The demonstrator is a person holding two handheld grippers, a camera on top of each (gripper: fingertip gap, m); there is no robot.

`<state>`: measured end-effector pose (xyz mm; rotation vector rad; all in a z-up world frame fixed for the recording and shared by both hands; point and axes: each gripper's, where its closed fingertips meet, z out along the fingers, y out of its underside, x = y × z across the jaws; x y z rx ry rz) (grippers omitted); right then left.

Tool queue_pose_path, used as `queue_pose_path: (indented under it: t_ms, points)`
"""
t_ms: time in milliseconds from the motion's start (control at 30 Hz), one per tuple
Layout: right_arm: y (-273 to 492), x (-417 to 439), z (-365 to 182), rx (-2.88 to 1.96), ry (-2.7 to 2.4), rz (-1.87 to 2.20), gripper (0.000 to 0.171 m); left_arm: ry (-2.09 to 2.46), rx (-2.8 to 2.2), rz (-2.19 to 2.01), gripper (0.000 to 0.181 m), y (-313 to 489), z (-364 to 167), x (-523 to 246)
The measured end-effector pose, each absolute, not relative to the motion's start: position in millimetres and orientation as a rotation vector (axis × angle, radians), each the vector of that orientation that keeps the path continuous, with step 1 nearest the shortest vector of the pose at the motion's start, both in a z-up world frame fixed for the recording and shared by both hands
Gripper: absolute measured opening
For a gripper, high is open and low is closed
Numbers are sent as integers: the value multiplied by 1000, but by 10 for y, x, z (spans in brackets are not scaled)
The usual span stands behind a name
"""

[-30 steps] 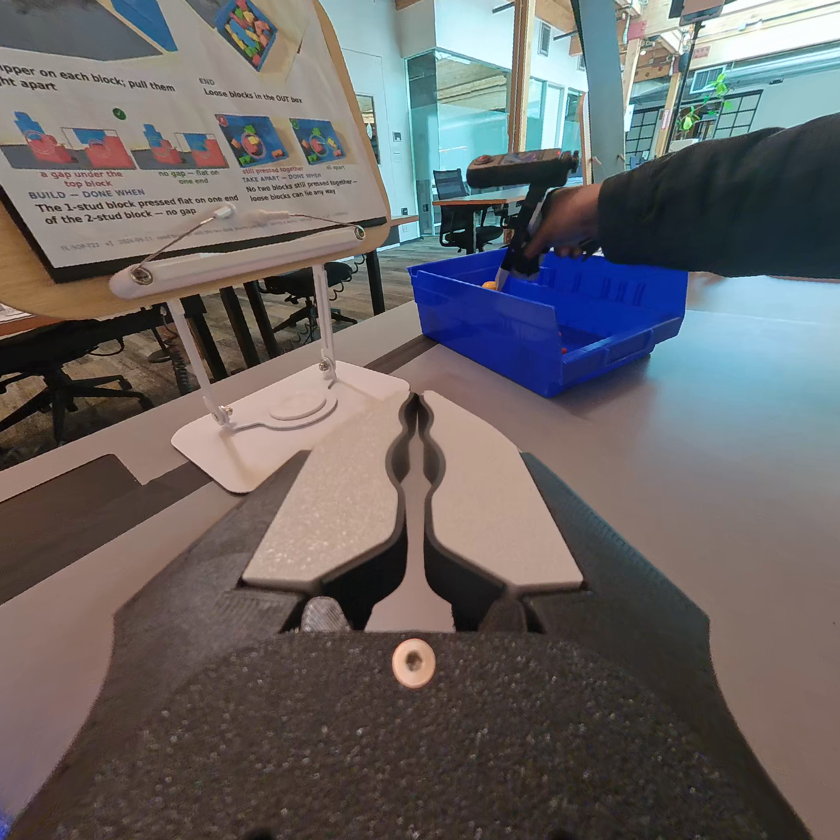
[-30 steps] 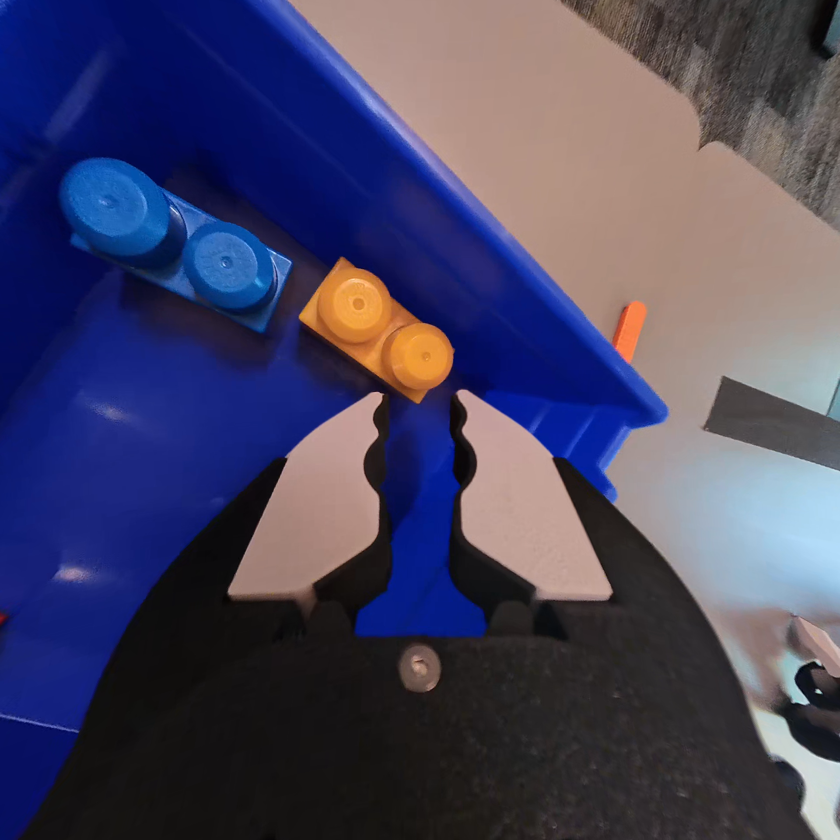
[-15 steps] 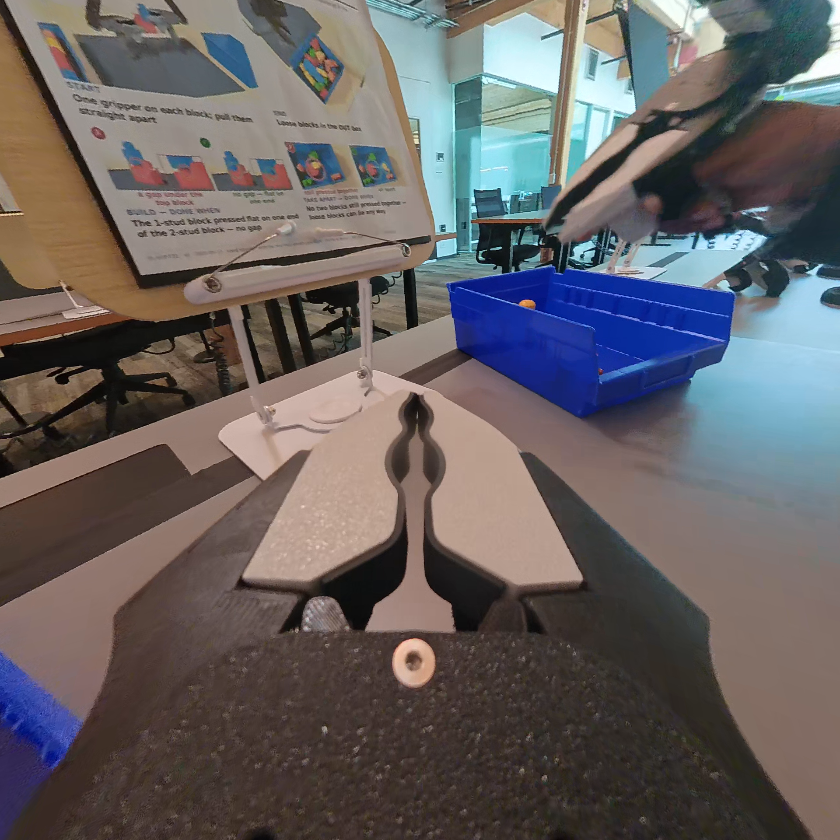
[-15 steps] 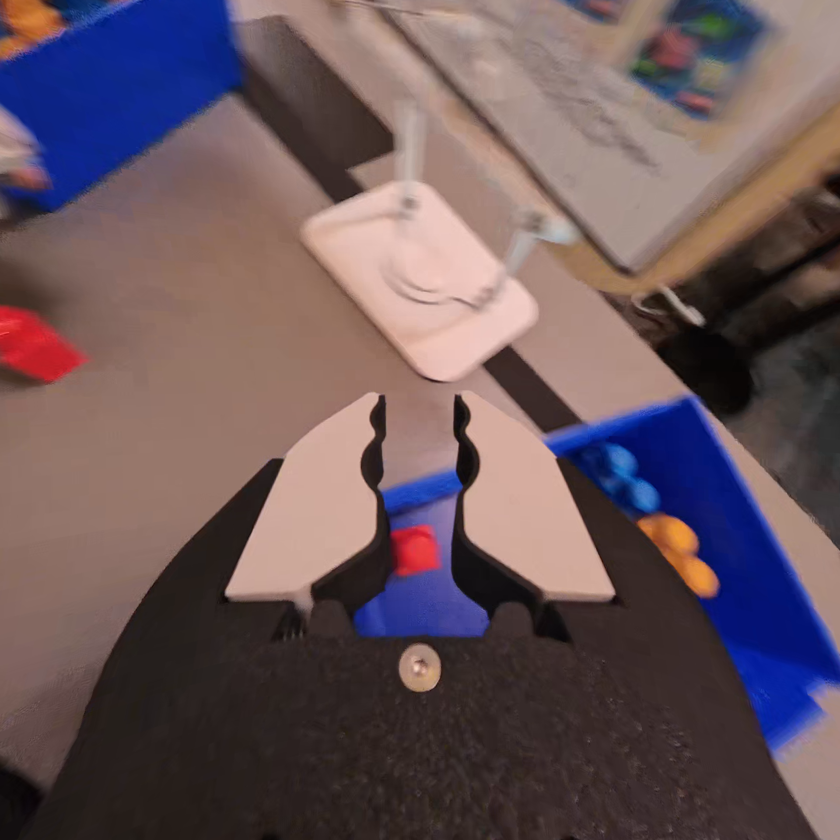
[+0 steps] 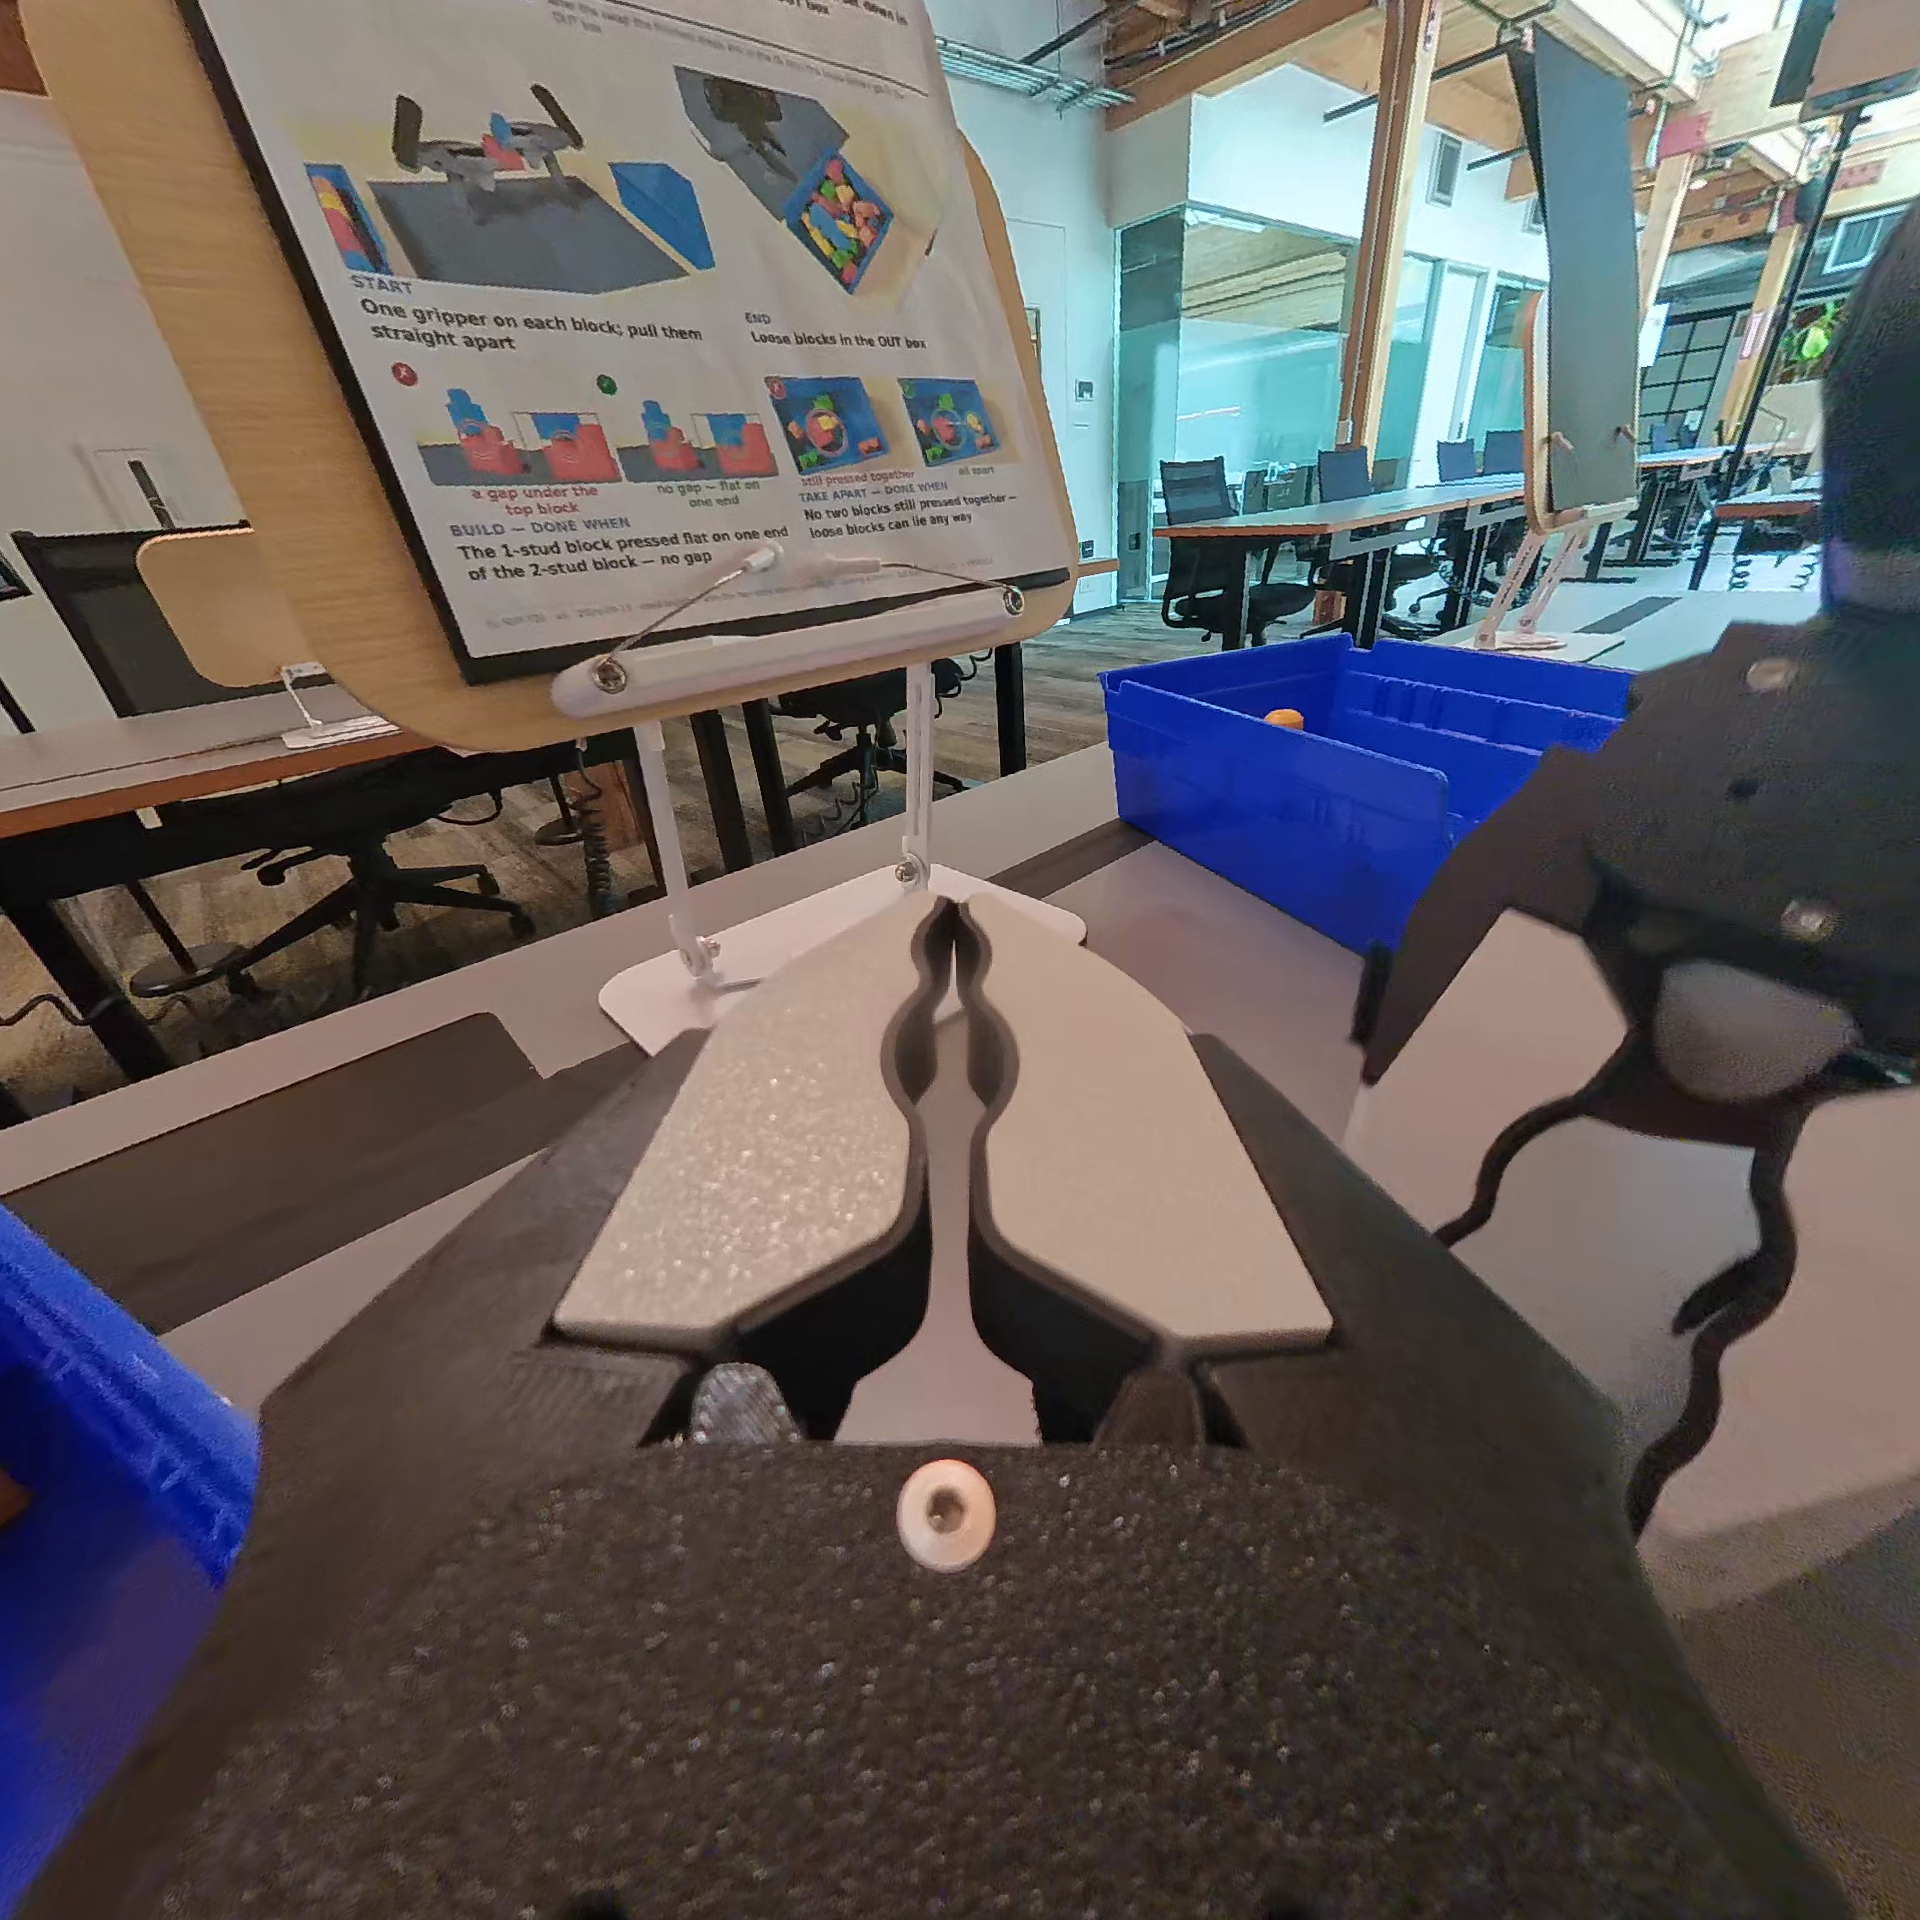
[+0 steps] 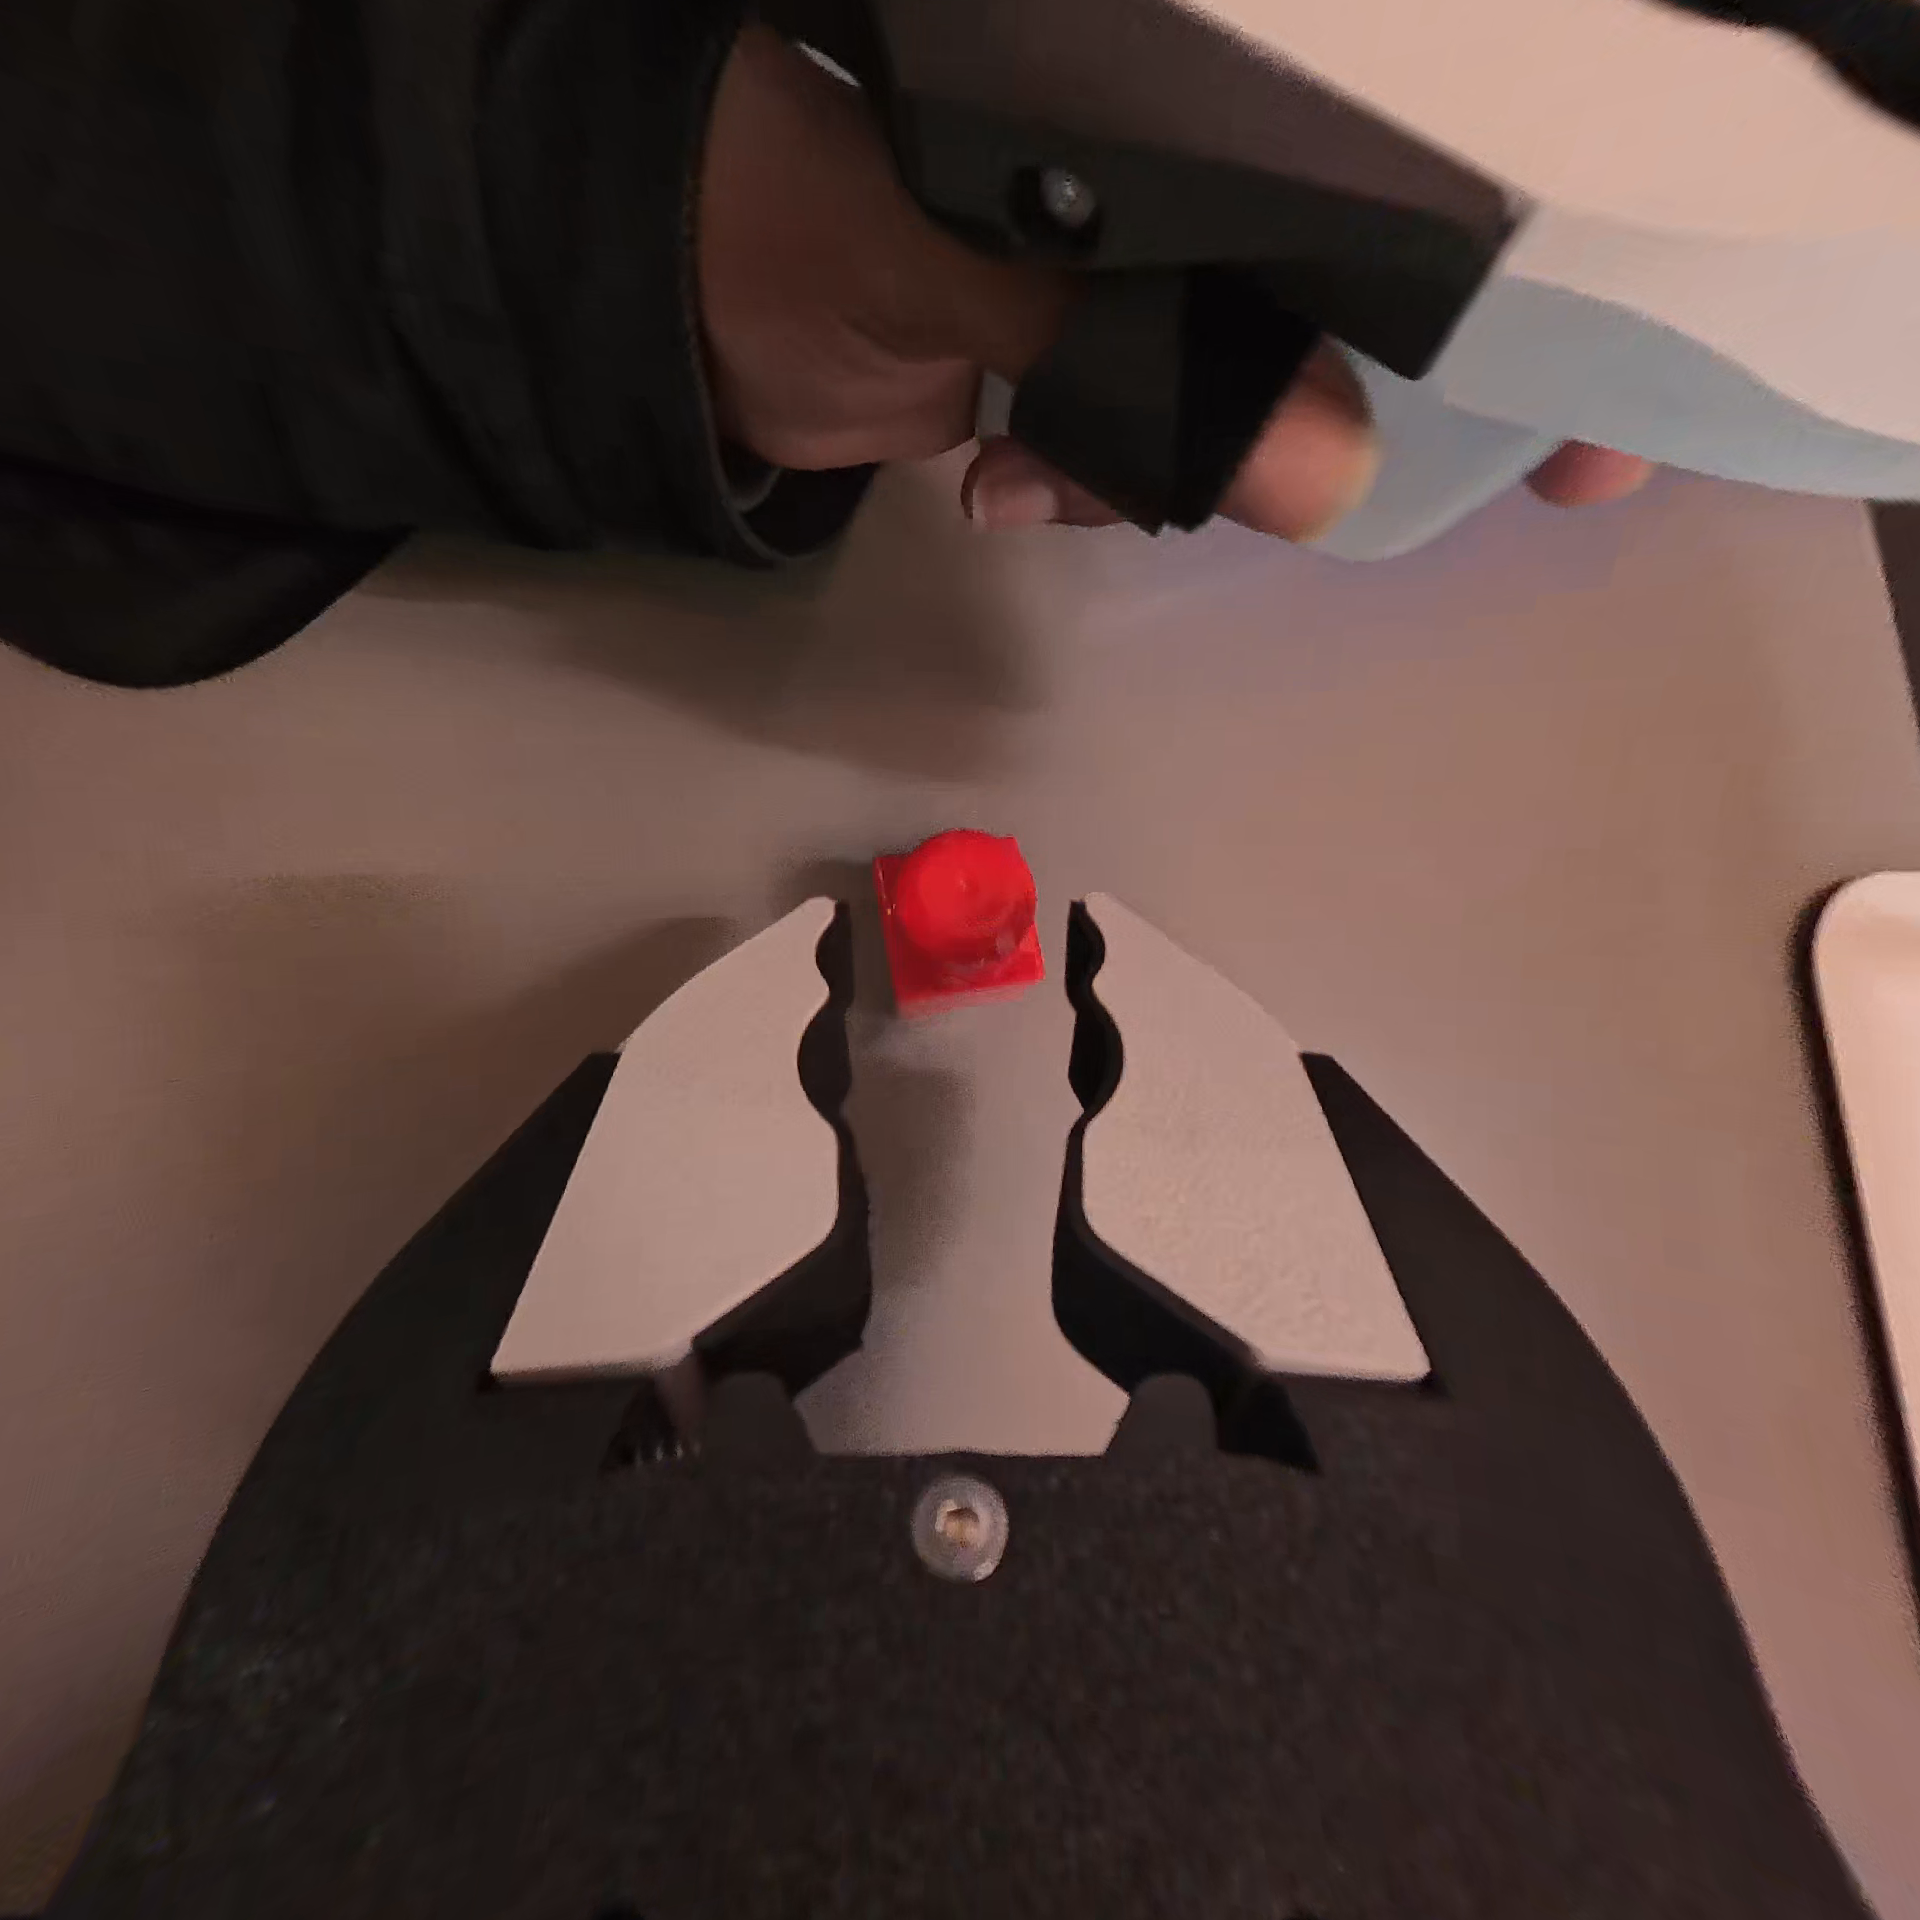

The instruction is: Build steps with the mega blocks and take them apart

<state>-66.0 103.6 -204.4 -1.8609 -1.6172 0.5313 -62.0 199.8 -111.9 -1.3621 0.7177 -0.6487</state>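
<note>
A red one-stud block (image 6: 958,920) stands on the grey table (image 6: 1455,790), stud up. My right gripper (image 6: 956,914) is open and points down, its fingertips on either side of the block, not touching it. It also shows at the right of the left wrist view (image 5: 1558,1278). My left gripper (image 5: 956,914) is shut and empty, held level above the table. In the right wrist view it (image 6: 1558,343) is above the block, held by a hand (image 6: 862,343). An orange block (image 5: 1285,718) lies in the blue bin (image 5: 1278,821).
An instruction board on a white stand (image 5: 717,977) stands behind the left gripper; its base shows at the right edge of the right wrist view (image 6: 1870,1143). A second blue bin's corner (image 5: 94,1455) is at the near left. A dark strip (image 5: 312,1122) crosses the table. Left tips to right tips: about 12 cm.
My right gripper left the blue bin, swung across the table and came down around the red block, opening wider. My left gripper stayed shut and tilted up a little.
</note>
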Motion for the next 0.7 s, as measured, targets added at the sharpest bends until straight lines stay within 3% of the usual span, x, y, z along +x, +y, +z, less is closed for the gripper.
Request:
queue_pose_path:
  t_ms: [67, 167, 333, 567, 700]
  points:
    - [1059, -728, -2129, -1874, -1646, 509, 41, 718, -1362, -647, 0, 2006, -1119, -630]
    - [1039, -706, -2159, -1900, -1694, 470, 29, 720, -1365, -644, 0, 2018, -1129, -642]
    - [1098, -375, -1710, -1881, -1586, 460, 29, 721, -1369, -647, 0, 2029, -1142, -651]
    - [1717, 1133, -779, -1974, -1243, 201, 28, 738, -1380, -645, 0, 2020, -1198, -615]
    - [2009, 2087, -735, -2111, -1123, 71, 28, 754, -1390, -642, 0, 2019, -1247, -589]
